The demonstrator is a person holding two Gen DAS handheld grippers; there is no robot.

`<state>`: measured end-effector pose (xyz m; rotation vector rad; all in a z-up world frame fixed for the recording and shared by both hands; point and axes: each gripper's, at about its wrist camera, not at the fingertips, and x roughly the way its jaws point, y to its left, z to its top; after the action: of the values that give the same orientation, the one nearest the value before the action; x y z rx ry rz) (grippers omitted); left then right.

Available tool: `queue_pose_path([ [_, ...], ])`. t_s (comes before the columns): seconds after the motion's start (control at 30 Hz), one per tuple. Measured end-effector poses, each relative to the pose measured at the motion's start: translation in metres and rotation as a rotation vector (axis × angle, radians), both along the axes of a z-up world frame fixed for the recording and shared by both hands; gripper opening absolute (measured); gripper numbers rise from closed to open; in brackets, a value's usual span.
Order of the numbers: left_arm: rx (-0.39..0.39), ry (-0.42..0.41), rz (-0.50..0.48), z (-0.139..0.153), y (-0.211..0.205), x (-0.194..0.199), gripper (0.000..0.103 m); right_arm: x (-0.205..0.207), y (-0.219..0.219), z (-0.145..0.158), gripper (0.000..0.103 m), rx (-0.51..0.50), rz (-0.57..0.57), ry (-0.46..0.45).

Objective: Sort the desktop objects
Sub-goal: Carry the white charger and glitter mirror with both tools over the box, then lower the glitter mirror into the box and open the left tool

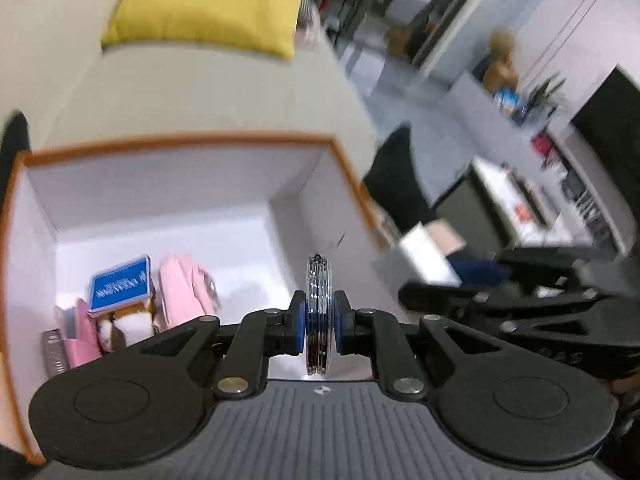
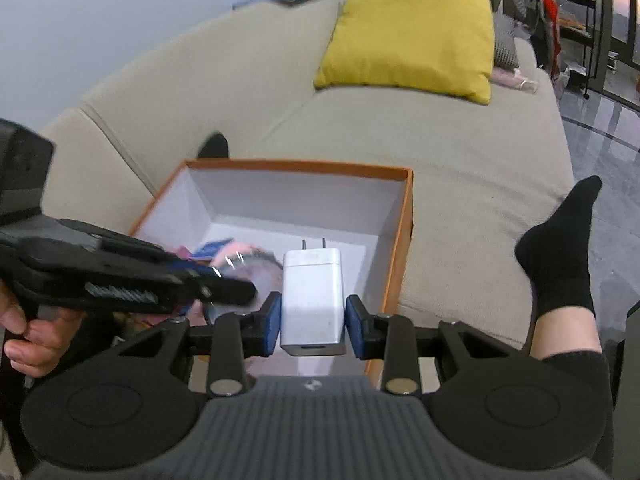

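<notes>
A thin, stiff, slippery-looking disc (image 1: pixel 319 312) is gripped edge-on in the left tongs (image 1: pixel 319 322) and a light, rigid charger (image 2: pixel 313 300) is clamped by its flat sides in the right tongs (image 2: pixel 313 322), both held over the box (image 2: pixel 400 240).

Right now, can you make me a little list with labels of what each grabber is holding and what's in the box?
left gripper: shut on a thin shiny disc, held on edge over the box
right gripper: shut on a white charger, prongs pointing away, over the box
box: orange rim, white inside, open, on a beige sofa
in the box: blue card box, pink things, a brown and white thing I can't make out
nearby: yellow cushion, a foot in a black sock
</notes>
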<state>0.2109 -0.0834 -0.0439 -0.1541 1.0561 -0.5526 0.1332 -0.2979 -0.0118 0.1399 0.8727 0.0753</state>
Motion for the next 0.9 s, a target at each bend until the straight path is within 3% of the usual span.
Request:
queue_pose_path([
  [0.13, 0.041, 0.101, -0.060, -0.031, -0.015, 0.017, 0.015, 0.018, 0.001, -0.013, 0.036, -0.034, 0.025, 0.044],
  [0.3, 0.097, 0.144, -0.110, -0.050, -0.022, 0.028, 0.015, 0.033, 0.000, -0.022, 0.036, -0.055, 0.041, 0.077],
  [0.43, 0.089, 0.194, -0.140, -0.061, -0.023, 0.033, 0.015, 0.038, 0.000, -0.026, 0.036, -0.056, 0.041, 0.090],
  [0.6, 0.109, 0.208, -0.168, -0.065, -0.021, 0.036, 0.015, 0.043, 0.002, -0.029, 0.036, -0.072, 0.023, 0.095],
  [0.73, 0.219, 0.178, -0.169, -0.065, -0.027, 0.033, 0.015, 0.045, 0.006, -0.031, 0.036, -0.087, 0.029, 0.102],
  [0.9, 0.283, 0.142, -0.183, -0.062, -0.034, 0.027, 0.019, 0.046, 0.008, -0.032, 0.036, -0.092, 0.028, 0.107],
])
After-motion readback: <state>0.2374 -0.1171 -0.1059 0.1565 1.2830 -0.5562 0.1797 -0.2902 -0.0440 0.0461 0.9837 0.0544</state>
